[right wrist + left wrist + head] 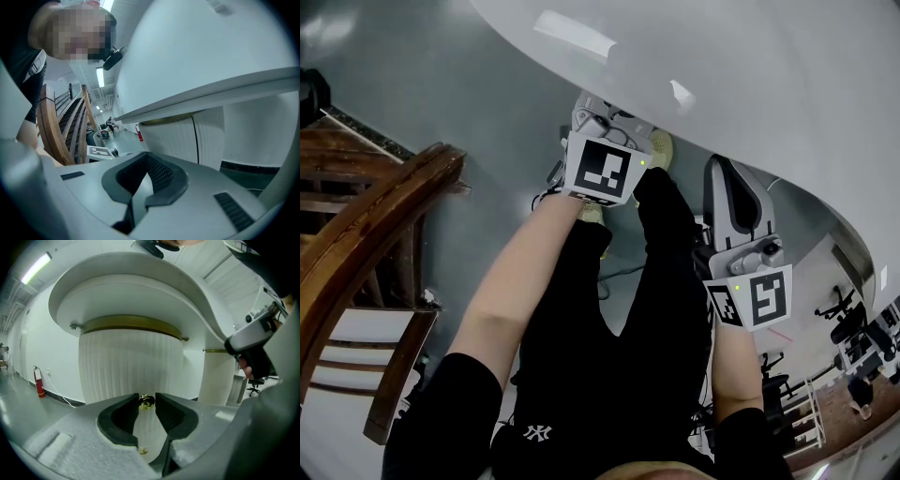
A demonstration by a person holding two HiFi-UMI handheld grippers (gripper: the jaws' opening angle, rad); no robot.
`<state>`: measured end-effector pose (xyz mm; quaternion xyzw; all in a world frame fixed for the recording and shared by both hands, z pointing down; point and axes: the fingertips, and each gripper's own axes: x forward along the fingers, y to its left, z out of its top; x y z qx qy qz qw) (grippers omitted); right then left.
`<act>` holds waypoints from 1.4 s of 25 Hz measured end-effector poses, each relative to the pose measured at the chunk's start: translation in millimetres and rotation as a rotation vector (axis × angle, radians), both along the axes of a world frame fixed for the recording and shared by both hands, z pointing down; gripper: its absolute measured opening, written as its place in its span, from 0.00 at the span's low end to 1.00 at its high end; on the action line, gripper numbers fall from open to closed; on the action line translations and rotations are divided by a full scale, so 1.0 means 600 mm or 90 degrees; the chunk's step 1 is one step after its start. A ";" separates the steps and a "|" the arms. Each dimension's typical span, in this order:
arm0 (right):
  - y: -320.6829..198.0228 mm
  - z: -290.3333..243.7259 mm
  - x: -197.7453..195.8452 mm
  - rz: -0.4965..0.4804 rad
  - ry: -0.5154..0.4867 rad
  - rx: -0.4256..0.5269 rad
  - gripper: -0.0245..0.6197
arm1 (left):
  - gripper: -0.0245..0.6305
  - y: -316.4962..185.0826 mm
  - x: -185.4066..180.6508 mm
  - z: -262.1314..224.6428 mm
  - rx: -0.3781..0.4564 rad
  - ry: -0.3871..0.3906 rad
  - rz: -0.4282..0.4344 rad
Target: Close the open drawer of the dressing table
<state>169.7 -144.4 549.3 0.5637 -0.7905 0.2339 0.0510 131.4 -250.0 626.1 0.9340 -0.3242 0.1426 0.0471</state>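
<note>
The dressing table's white top (750,66) fills the upper right of the head view. In the left gripper view, a curved white ribbed drawer front (131,362) with a gold top rim sits under the tabletop overhang. My left gripper (146,400) has its jaws closed on a small gold knob (146,402) on that front; a second gold knob (143,451) shows lower down. The left gripper (602,131) reaches under the table edge. My right gripper (142,164) is shut on nothing, held beside the ribbed front (173,136) below the table edge, lower right in the head view (727,187).
A wooden chair (366,244) stands close on the left, also visible as the chair back (70,126). A second ribbed pedestal (218,376) stands to the right of the drawer. A fire extinguisher (40,380) is by the far wall. Office chairs (853,328) sit beyond the table.
</note>
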 end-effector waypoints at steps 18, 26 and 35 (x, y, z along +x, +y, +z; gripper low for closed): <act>0.032 -0.115 -0.078 -0.013 0.013 0.008 0.06 | 0.11 0.116 -0.095 -0.144 -0.057 0.002 0.005; 0.037 -0.229 -0.099 0.000 0.015 0.040 0.06 | 0.07 0.156 -0.116 -0.316 -0.024 0.034 0.018; 0.049 -0.367 -0.110 0.016 0.021 0.088 0.06 | 0.06 0.196 -0.143 -0.492 -0.031 0.082 0.001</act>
